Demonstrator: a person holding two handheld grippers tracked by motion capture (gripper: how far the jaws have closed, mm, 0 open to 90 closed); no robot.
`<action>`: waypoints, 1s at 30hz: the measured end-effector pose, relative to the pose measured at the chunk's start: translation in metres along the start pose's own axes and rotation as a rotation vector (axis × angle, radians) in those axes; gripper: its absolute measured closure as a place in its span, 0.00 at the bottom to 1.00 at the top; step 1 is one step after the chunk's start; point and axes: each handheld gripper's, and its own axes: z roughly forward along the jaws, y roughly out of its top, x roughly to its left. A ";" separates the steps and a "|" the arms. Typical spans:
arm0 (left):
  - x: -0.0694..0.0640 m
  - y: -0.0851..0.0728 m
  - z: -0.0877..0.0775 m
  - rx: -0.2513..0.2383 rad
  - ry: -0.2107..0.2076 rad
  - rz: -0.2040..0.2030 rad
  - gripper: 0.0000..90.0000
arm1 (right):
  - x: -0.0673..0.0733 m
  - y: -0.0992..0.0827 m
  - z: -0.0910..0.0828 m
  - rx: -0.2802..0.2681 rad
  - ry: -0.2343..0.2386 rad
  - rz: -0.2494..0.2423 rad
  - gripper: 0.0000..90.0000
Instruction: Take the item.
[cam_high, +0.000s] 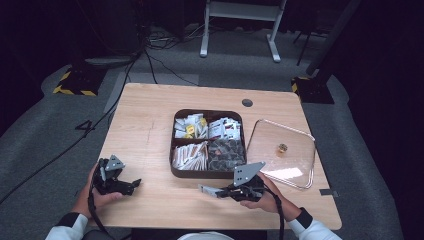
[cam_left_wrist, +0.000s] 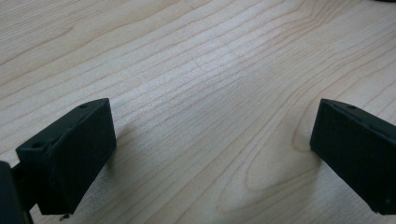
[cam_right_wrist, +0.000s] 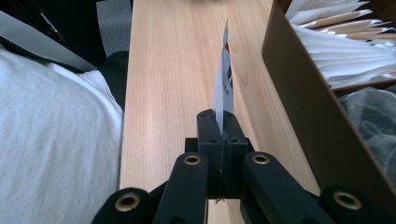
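Wooden worktop (cam_high: 150, 120) carries all. Dark brown four-compartment tray (cam_high: 173, 150) at centre, packets and sachets inside. Clear lid (cam_high: 295, 145) lies flat just right of tray. My right tongs (cam_high: 216, 191) low over worktop, just in front of tray's near wall, pressed together, pinching white packet (cam_right_wrist: 224, 81) on edge, packet sticking out past tips. My left tongs (cam_high: 131, 184) near worktop's left front, well apart from tray, spread wide, nothing between them, bare wood below.

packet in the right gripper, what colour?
Mostly white, with red and dark print; the packet is seen edge-on between the shut right gripper jaws. Best in the right gripper view.
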 end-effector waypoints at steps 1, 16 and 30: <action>0.000 0.000 0.000 0.000 0.001 0.000 0.01 | 0.000 -0.001 0.001 0.004 0.003 0.002 1.00; 0.000 0.000 0.000 0.000 0.000 0.000 0.00 | 0.002 -0.009 0.018 0.048 0.028 0.006 0.99; 0.000 0.000 0.000 0.000 -0.001 0.001 0.00 | -0.009 -0.015 0.013 0.050 -0.020 0.037 0.84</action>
